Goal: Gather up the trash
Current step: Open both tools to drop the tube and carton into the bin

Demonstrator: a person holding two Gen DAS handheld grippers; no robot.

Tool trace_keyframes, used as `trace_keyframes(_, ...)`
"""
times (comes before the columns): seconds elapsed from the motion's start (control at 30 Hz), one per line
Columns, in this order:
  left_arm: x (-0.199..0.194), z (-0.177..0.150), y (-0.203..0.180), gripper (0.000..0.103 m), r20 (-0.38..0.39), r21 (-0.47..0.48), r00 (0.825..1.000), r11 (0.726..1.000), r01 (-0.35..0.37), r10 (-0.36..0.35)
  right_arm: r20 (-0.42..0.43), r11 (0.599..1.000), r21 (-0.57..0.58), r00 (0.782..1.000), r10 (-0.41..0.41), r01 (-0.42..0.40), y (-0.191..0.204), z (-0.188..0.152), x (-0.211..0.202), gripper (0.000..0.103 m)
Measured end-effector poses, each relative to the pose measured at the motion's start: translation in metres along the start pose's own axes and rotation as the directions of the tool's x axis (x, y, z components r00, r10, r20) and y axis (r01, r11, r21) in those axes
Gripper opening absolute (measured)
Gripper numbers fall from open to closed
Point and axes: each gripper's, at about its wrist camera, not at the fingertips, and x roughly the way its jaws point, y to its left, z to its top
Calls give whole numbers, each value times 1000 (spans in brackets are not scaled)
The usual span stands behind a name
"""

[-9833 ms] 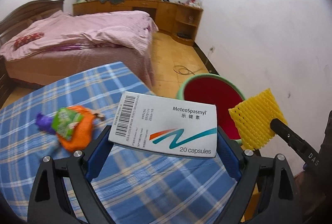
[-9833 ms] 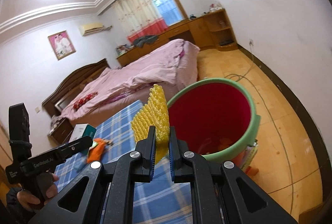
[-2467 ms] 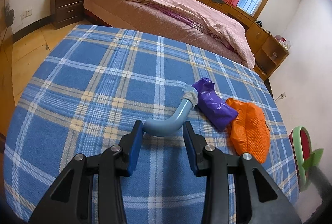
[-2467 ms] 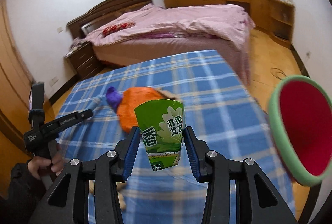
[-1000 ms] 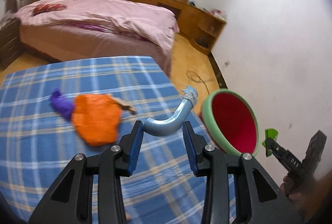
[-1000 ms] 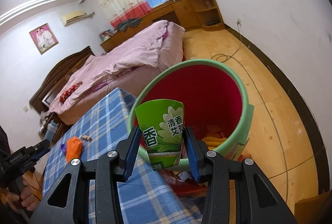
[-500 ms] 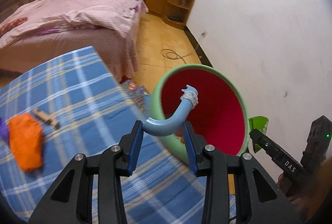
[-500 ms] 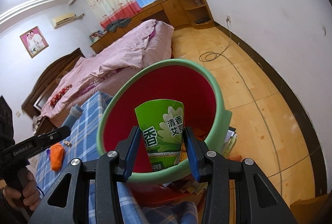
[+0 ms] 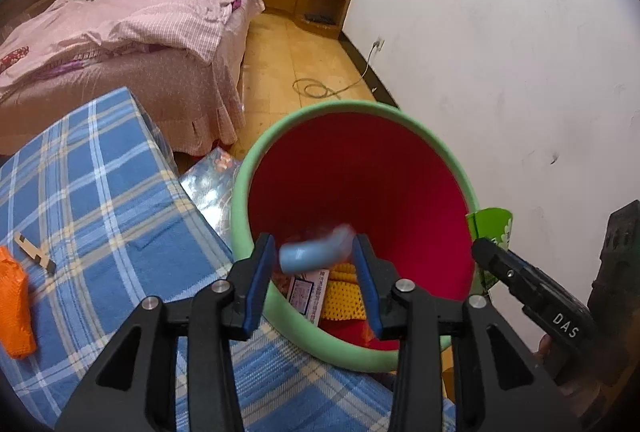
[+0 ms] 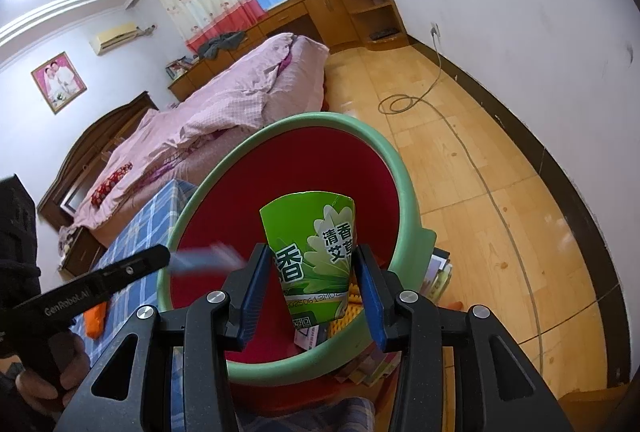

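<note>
A green bin with a red inside (image 9: pixel 440 148) stands beside the blue checked table (image 9: pixel 100 200). My left gripper (image 9: pixel 315 274) is open over the bin's near rim. A light blue curved tube (image 9: pixel 314 250), blurred, is between the jaws and dropping free. In the right wrist view the same blurred tube (image 10: pixel 208 258) shows off the left gripper's tip. My right gripper (image 10: pixel 312 272) is shut on a green paper packet (image 10: pixel 314 252) above the bin (image 10: pixel 408 200). A medicine box (image 9: pixel 308 292) and yellow foam net (image 9: pixel 346 292) lie in the bin.
An orange bag (image 9: pixel 14 308) and a small wooden piece (image 9: pixel 34 250) lie on the table at the left. A pink bed (image 9: pixel 120 32) stands behind. A cable (image 9: pixel 320 88) lies on the wooden floor. The white wall (image 9: pixel 500 52) is close on the right.
My left gripper has opened and let go of the blue tube, which is falling into the bin. Both grippers have moved closer over the bin; the right still holds the green packet.
</note>
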Motion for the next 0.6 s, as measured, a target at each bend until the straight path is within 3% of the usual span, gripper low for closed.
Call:
trace_keyframes(0.03,2,0,0,54,-9,-3,1000,1000,-6,6,0,1000,4,1000,1,-1,-1,0,0,45)
trace_keyframes(0.47,-6,-5,4,55,-6,-18,1000,1000,-6,6,-16,1000,-8,999,30,-30,6,-2,1,48)
trace_keyframes(0.6,-17,-5,12,55,8,-44,1000,999,-9,9,-33,999,-15,999,34,-34,13,-4,4,56)
